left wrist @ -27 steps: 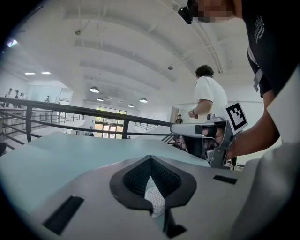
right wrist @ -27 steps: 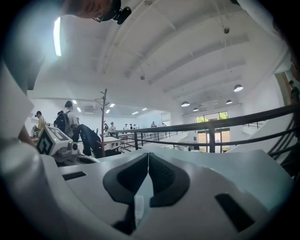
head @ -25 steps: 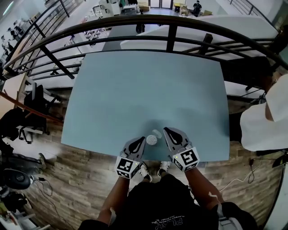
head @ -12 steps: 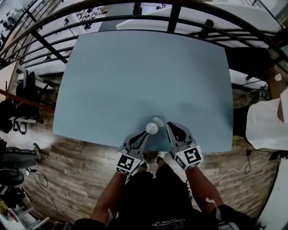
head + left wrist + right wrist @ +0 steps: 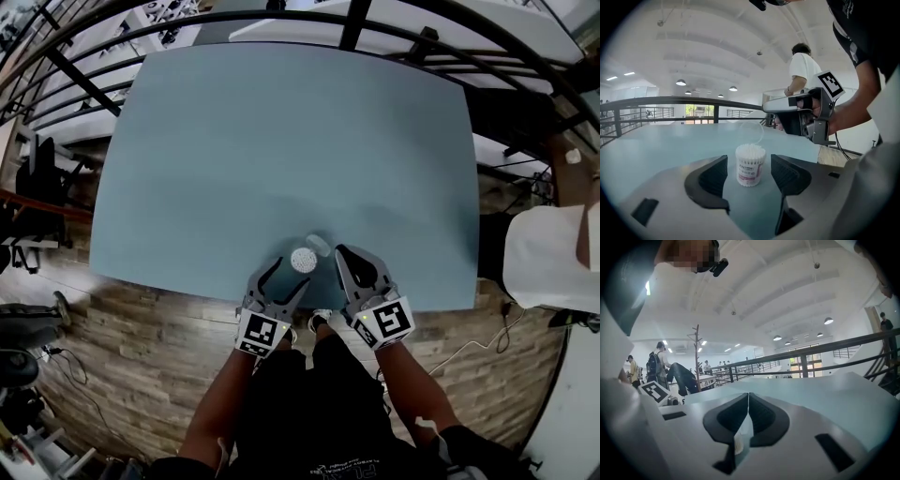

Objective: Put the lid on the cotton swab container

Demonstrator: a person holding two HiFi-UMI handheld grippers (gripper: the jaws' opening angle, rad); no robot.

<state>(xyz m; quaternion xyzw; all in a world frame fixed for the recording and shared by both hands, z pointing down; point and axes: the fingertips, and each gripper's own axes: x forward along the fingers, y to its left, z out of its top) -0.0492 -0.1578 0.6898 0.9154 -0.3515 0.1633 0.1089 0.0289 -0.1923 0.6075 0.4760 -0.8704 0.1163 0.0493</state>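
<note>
Your left gripper (image 5: 287, 275) was opening its jaws around the swab container (image 5: 750, 165), and your right gripper (image 5: 748, 403) pinched the clear lid (image 5: 319, 246).

right gripper (image 5: 748, 397): jaws squeezed together, dead center | lid (image 5: 741, 439): thin clear piece pinched edge-on, low between them | table (image 5: 825, 397): pale blue, spreads out behind | railing (image 5: 811, 352): dark, crosses the right half | people (image 5: 658, 364): a few, far left

A cotton swab container (image 5: 303, 260) stands upright on a broad, pale blue-grey surface (image 5: 281, 141), close to its near edge. The container is uncapped, its white swab tips showing.
</note>
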